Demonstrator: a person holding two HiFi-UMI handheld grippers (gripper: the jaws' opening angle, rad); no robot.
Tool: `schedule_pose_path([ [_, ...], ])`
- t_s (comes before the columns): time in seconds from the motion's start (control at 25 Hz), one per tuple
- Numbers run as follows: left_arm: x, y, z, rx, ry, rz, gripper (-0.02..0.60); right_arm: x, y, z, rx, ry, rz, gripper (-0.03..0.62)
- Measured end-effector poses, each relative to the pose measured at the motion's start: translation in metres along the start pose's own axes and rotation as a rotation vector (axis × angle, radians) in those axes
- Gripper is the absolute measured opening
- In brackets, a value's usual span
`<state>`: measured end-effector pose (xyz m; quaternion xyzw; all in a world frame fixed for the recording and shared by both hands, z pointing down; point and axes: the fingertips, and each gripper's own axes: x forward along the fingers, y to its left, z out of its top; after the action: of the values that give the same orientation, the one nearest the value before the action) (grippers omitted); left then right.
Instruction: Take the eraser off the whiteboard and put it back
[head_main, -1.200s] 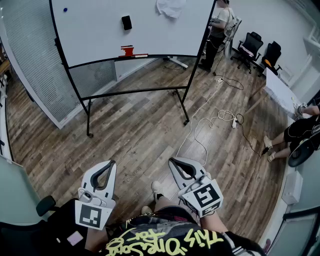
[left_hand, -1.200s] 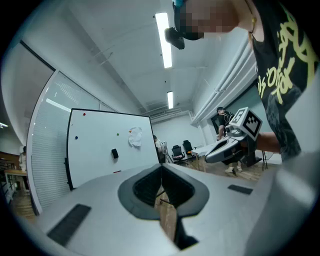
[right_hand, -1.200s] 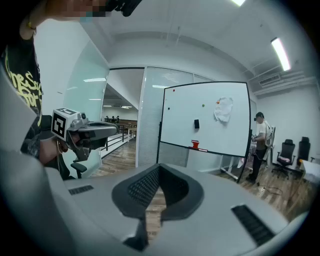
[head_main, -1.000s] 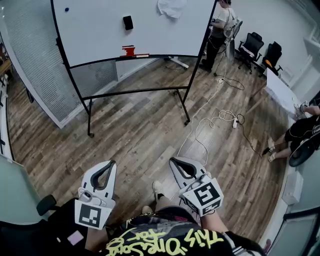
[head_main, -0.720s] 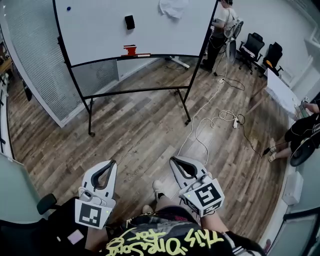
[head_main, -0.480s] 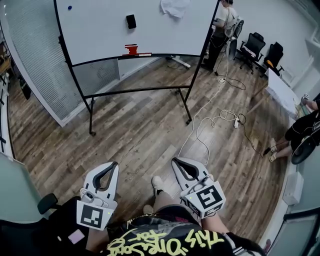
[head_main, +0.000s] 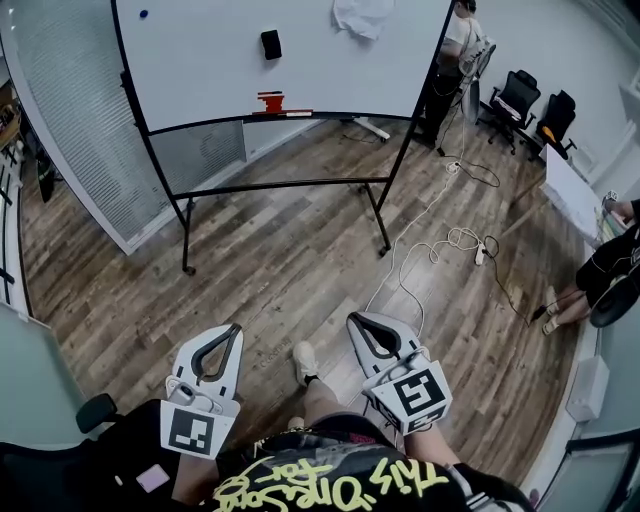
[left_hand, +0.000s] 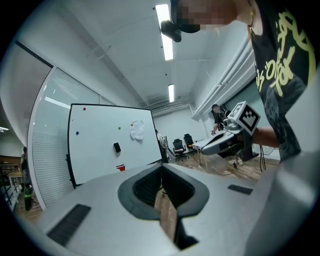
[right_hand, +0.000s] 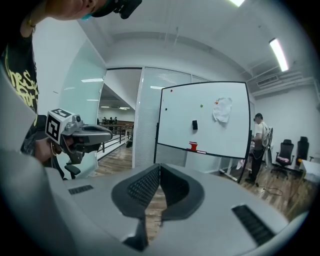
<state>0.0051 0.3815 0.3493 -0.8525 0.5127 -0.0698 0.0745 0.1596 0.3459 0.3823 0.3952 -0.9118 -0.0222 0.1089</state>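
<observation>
The black eraser sticks to the whiteboard, which stands on a black frame across the room. Below it, a red object rests on the board's tray. Both gripper views show the eraser far ahead, eraser and eraser. My left gripper and right gripper are held low in front of my body, well short of the board. Both are shut with nothing between the jaws. They point roughly level toward the board.
A crumpled white sheet hangs on the board's upper right. White cables trail over the wood floor to the right. A person stands beside the board's right leg, office chairs behind. Another person sits at the right edge. My shoe shows between the grippers.
In the head view the whiteboard has drifted slightly right, and my shoe has stepped forward between the grippers. Both grippers sit a little lower in the picture and stay shut.
</observation>
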Motion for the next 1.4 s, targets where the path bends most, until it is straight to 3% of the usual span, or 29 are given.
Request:
schedule_pose_path([
  [0.48, 0.069, 0.046, -0.007, 0.011, 0.006, 0.039, 0.008, 0.07, -0.054, 0.005, -0.026, 0.013, 0.037, 0.01],
  [0.72, 0.1, 0.068, -0.009, 0.01, 0.021, 0.073, 0.008, 0.105, -0.078, 0.005, 0.032, 0.071, 0.049, 0.011],
  [1.2, 0.182, 0.103, -0.013, 0.038, 0.033, 0.043, 0.008, 0.169, -0.137, -0.007, 0.063, 0.135, 0.063, 0.009],
  [1.4, 0.218, 0.122, -0.013, 0.014, 0.027, 0.056, 0.008, 0.197, -0.167, -0.001, 0.03, 0.13, 0.059, 0.009],
])
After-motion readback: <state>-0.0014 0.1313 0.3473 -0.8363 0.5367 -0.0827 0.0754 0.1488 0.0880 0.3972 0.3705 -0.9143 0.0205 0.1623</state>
